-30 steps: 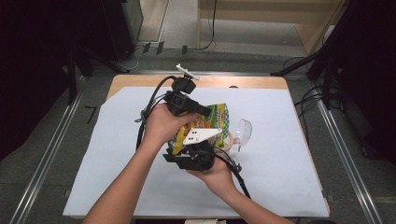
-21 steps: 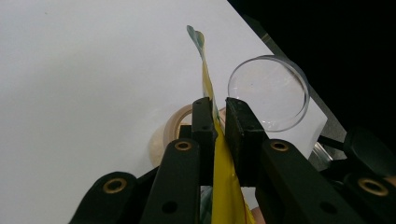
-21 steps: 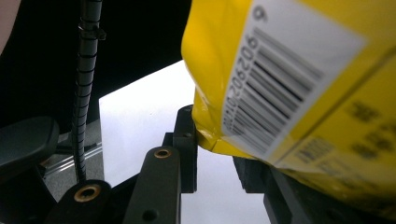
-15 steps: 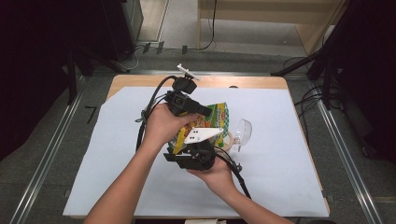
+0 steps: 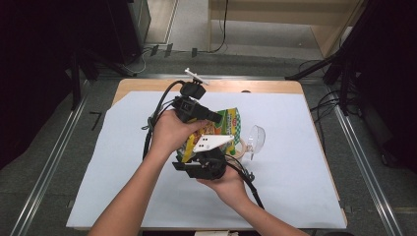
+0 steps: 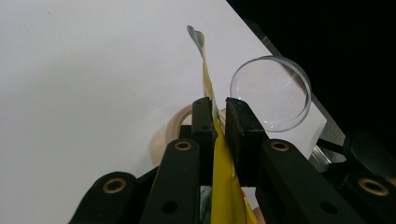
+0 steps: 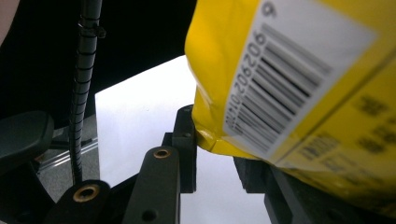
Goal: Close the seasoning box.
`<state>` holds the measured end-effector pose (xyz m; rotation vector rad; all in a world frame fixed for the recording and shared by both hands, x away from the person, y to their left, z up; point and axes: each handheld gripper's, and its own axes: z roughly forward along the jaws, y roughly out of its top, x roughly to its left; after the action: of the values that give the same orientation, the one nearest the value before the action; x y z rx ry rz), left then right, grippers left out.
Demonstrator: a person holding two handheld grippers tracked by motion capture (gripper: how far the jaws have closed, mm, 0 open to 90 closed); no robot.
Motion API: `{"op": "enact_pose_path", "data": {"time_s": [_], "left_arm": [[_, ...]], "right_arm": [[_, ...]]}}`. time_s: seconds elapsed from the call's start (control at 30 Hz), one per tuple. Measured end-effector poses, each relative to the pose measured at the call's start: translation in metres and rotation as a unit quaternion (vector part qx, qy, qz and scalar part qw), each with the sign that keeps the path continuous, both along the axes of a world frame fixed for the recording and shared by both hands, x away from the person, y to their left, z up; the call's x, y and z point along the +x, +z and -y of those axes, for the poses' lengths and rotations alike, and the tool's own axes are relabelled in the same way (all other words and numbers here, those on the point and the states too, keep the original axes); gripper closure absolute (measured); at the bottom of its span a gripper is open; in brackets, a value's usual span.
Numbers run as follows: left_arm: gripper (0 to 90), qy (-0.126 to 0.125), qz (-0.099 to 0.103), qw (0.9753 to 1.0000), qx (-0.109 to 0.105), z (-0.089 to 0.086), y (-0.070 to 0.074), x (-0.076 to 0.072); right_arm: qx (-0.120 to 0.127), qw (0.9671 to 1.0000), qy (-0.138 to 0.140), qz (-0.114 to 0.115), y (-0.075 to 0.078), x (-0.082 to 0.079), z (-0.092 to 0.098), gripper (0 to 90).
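Snack bag (image 5: 222, 123) held aloft between both tools
Left tool (image 6: 216, 122) clamps its edge; right tool (image 7: 217, 161) gapes around a corner; next, closing there to tear.

High view above the tabletop's (image 5: 295, 196) near edge facing forward and down, both gripper views close along their jaws, sharing the yellow packet (image 5: 223, 125).

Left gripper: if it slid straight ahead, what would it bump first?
Probably the clear glass, just ahead and slightly right of the left gripper, which is shut on the yellow bag. Depth is hard to judge.
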<state>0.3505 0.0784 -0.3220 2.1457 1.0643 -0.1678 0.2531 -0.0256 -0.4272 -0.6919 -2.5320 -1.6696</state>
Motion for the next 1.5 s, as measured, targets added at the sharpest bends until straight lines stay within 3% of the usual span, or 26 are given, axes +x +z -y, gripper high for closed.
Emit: {"op": "enact_pose_path", "data": {"time_s": [0.73, 1.07, 1.5], "left_arm": [[82.5, 0.0, 0.013, 0.9999, -0.007, 0.003, 0.006, -0.001], [82.8, -0.006, 0.02, 0.9998, -0.005, -0.003, 0.001, -0.007], [84.1, -0.017, 0.045, 0.9987, -0.016, -0.01, -0.003, -0.018]], "right_arm": [[-0.001, 1.0, -0.004, 0.007, 0.004, 0.002, 0.003, 73.5], [-0.008, 0.9999, 0.007, 0.002, -0.002, 0.001, 0.0, 72.6], [-0.006, 0.9997, 0.022, 0.001, -0.013, 0.0, -0.003, 61.9]]}}
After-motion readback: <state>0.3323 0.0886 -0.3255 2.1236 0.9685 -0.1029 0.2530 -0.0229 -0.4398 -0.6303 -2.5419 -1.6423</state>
